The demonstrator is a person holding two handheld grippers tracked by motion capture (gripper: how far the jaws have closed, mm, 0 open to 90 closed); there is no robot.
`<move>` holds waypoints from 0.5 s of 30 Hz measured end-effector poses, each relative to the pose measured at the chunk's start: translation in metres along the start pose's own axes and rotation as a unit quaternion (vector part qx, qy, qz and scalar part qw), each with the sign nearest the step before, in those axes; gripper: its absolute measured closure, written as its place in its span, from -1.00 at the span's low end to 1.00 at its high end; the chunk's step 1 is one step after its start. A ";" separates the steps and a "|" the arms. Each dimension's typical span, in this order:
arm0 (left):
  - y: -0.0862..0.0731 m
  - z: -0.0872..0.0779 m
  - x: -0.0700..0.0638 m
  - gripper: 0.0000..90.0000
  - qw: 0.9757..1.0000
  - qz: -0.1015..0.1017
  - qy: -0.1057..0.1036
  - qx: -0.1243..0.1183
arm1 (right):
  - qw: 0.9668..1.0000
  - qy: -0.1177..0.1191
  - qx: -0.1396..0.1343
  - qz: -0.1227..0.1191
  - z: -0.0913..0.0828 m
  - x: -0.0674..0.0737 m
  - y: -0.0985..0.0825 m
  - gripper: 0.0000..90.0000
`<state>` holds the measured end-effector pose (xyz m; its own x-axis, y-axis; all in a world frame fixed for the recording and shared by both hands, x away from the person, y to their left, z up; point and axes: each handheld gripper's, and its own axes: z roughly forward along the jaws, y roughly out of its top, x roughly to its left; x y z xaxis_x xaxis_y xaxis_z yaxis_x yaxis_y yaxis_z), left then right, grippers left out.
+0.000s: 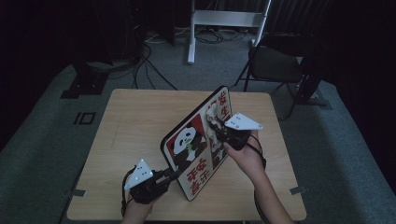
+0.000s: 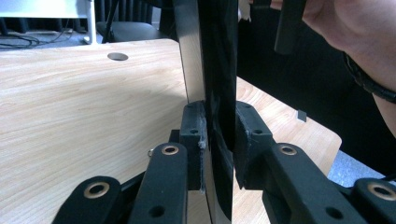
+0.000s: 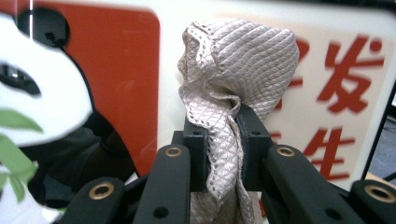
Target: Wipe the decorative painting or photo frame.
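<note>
Table (image 1: 126,140): light wood, set on grey floor, with a round hole near its far edge in the left gripper view. Board (image 1: 198,142): large flat panel with a panda picture and red characters, held tilted on its lower edge near the table's middle, printed face turned to the person's right. Left gripper (image 1: 173,174): clamped narrow on the board's near lower edge; in the left gripper view the jaws are seen pressed against both faces of the dark edge (image 2: 217,93). Right gripper (image 1: 215,122): closed on a cloth (image 1: 212,112), which is pressed against the upper part of the printed face. Cloth: pale, quilted, bunched above the jaws (image 3: 233,70). Progress, as judged: wiping of the board is under way; the part near the top characters is being covered, and the panda area and lower characters appear left to do. Views compared: board thickness and clamp contact are given by the left gripper view; cloth weave and print are given by the right gripper view; overall tilt is given by the high view.
</note>
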<state>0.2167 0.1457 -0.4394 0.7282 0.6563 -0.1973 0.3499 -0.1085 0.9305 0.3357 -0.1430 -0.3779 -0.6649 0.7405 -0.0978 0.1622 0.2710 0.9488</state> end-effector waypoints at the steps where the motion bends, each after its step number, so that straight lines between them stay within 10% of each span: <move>1: 0.000 0.000 0.000 0.70 1.000 0.000 0.000 0.000 | 1.000 0.000 0.003 0.001 0.000 -0.001 -0.003 0.71; 15: 0.000 0.000 -0.001 0.70 1.000 0.001 -0.003 0.001 | 0.999 -0.006 0.034 0.011 0.001 -0.005 -0.035 0.71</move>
<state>0.2163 0.1449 -0.4395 0.7329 0.6510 -0.1979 0.3493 -0.1104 0.9305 0.3345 -0.1553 -0.4106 -0.6515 0.7542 -0.0816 0.2265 0.2961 0.9279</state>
